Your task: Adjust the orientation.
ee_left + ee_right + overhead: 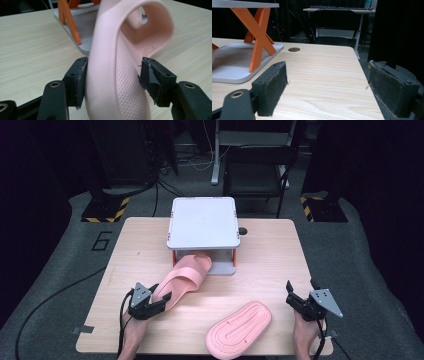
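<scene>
Here the left gripper (161, 302), low and left in the high view, has the heel of a pink slipper (117, 82) between its jaws. One pad touches it and one stands just off, so nothing squeezes. The slipper is soft, bumpy and curved; its toe lies under the stand (202, 222), and the right gripper (327, 87) gapes wide.

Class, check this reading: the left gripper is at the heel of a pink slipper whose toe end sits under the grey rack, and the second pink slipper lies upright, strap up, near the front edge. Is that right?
One point is wrong. The second pink slipper lies upside down, its grooved sole facing up, as the high view shows. The rest stands: the left gripper is at the heel of the pink slipper, whose toe end sits under the grey rack.
</scene>
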Tool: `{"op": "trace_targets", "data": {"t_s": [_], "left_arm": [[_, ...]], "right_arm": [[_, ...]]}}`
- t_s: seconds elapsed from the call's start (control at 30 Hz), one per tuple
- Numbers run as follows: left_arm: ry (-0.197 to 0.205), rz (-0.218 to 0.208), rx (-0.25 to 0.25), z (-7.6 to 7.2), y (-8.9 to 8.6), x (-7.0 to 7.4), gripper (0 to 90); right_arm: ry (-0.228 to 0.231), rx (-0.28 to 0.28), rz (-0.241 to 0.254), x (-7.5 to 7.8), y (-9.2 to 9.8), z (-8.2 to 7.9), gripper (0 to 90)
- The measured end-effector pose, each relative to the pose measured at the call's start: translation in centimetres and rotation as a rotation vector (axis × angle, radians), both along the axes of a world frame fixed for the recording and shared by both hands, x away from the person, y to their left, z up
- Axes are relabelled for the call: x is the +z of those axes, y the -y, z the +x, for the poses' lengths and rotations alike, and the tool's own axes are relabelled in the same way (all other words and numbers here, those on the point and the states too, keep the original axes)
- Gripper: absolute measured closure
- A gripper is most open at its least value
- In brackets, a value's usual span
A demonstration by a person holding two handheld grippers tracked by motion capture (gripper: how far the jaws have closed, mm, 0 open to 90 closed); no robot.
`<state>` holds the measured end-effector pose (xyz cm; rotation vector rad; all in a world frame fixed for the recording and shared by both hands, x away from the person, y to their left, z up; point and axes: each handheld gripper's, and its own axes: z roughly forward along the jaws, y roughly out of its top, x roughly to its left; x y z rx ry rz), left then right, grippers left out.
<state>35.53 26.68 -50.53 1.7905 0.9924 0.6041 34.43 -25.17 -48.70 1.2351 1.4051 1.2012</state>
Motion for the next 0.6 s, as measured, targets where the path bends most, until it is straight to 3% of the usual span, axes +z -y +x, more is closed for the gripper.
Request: {"op": "trace_targets", "data": {"t_s": [0.03, 0.13, 0.23, 0.33, 0.5, 0.57, 0.6], "left_arm": [[-0.01, -0.021, -0.001, -0.1, 0.0, -0.1, 39.6], [-0.03, -0.023, -0.043, -0.4, 0.1, -0.2, 40.4], [-0.033, 0.033, -0.097, -0.6, -0.1, -0.4, 42.7], [-0.037, -0.028, -0.035, -0.1, -0.5, -0.4, 37.9], [0.047, -0.016, -0.017, -0.4, -1.2, 0.4, 35.9], [0.059, -0.02, -0.014, -0.5, -1.5, 0.5, 35.4], [0.045, -0.019, -0.012, -0.5, -1.7, 0.6, 35.4]], "right_arm": [[-0.004, 0.002, -0.001, 0.0, 0.0, 0.0, 15.2], [-0.006, 0.006, 0.003, 0.0, 0.1, 0.0, 15.2], [-0.005, 0.009, 0.006, 0.0, 0.0, 0.0, 15.2], [-0.006, 0.009, 0.005, 0.0, 0.0, 0.0, 15.2], [-0.005, 0.009, 0.005, 0.1, 0.1, 0.0, 15.2], [-0.006, 0.01, 0.004, 0.0, 0.1, 0.0, 15.2], [-0.007, 0.009, 0.002, 0.0, 0.0, 0.0, 15.2]]}}
